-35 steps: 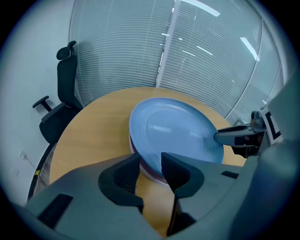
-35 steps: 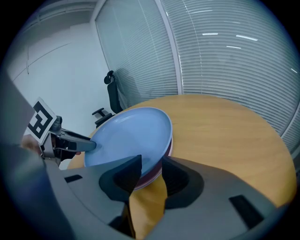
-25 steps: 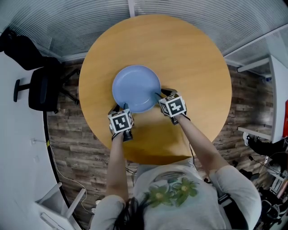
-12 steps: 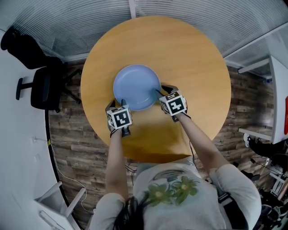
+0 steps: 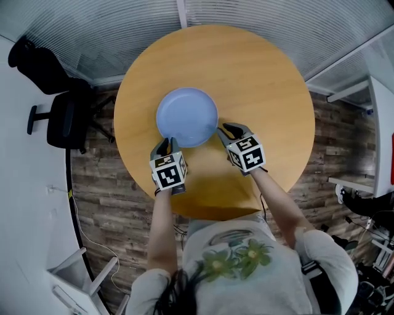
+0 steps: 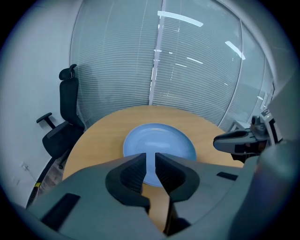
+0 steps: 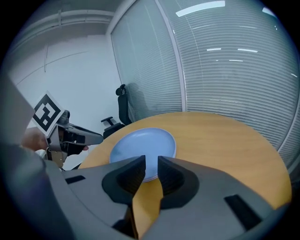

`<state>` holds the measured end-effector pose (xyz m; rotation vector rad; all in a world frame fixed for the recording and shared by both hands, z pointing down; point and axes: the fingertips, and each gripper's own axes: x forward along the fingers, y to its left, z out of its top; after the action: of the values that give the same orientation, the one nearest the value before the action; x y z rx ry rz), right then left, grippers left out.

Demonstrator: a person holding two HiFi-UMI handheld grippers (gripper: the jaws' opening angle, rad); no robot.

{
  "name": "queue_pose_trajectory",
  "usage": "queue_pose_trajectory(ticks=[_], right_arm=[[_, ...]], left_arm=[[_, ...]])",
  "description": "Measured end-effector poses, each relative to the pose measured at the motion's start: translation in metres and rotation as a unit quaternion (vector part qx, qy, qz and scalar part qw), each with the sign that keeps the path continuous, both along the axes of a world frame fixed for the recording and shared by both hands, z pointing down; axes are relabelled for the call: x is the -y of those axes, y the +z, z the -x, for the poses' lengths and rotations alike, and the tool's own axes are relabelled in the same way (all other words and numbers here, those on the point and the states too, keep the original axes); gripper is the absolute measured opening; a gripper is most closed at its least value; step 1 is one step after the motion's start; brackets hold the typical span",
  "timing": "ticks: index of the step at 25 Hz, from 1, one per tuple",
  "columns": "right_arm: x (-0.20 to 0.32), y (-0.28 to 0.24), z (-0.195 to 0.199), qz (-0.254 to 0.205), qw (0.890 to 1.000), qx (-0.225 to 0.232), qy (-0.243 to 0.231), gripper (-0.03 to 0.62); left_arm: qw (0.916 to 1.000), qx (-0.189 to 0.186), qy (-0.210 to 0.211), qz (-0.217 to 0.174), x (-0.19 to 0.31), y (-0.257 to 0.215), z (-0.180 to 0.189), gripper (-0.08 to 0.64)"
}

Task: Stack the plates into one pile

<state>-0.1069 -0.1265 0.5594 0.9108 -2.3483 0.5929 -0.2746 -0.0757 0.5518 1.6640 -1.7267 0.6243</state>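
Backed left gripper (image 5: 164, 145) & right gripper (image 5: 229, 130) off the plate pile (image 5: 187, 117) since 1 s ago: at its near rim then, now drawn toward the body & lifted clear, w/ a strip of bare tabletop between tips & rim. Parked left gripper just off the pile's lower-left edge and right gripper just off its lower-right edge, approx. level w/ each other. On left: just been closing the jaws, down to a narrow slit, pads apart, nothing gripped, only plate & table seen thru the gap. On right: likewise just been closing, w/ a gap slightly wider than left's and nothing between the pads. Leaving the pile flat on round wooden table (image 5: 258, 80), a bit left of centre, pale blue & round. Reads as one disc from head view; from right gripper view, shows a second rim under the top one at the near edge. Can't tell no. of plates beyond that. Shows plain blue in the top plate's well, w/ soft light reflections. Off the table: black office chair (image 5: 64, 120) at left on wood-plank floor (image 5: 98, 184), w/ slatted glass wall (image 5: 246, 12) behind.
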Motion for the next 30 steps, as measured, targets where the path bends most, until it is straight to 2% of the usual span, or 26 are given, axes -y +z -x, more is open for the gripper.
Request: queue_pose_trajectory(ticks=[5,10,16,21,25,30], right_arm=[[-0.036,-0.012,-0.013,-0.012,1.0,0.023,-0.018,0.069],[-0.074,-0.017,-0.022,0.001,0.997,0.046,-0.064,0.057],[-0.11,-0.025,-0.029,0.018,0.994,0.06,-0.089,0.048],[-0.141,-0.028,-0.038,0.014,0.993,0.048,-0.111,0.041],[-0.152,-0.031,-0.048,0.005,0.993,0.036,-0.109,0.041],[-0.16,-0.037,-0.06,-0.001,0.995,0.028,-0.097,0.041]], left_arm=[[0.9995,-0.021,0.024,-0.008,-0.029,-0.009,-0.039,0.041],[0.9976,-0.027,0.064,-0.004,-0.057,-0.011,-0.076,0.032],[0.9945,-0.03,0.1,0.009,-0.092,-0.009,-0.108,0.032],[0.9927,-0.069,0.098,0.009,-0.118,-0.011,-0.133,0.032],[0.9917,-0.1,0.08,-0.015,-0.126,-0.016,-0.144,0.029],[0.9894,-0.101,0.102,-0.024,-0.131,-0.022,-0.156,0.025]])
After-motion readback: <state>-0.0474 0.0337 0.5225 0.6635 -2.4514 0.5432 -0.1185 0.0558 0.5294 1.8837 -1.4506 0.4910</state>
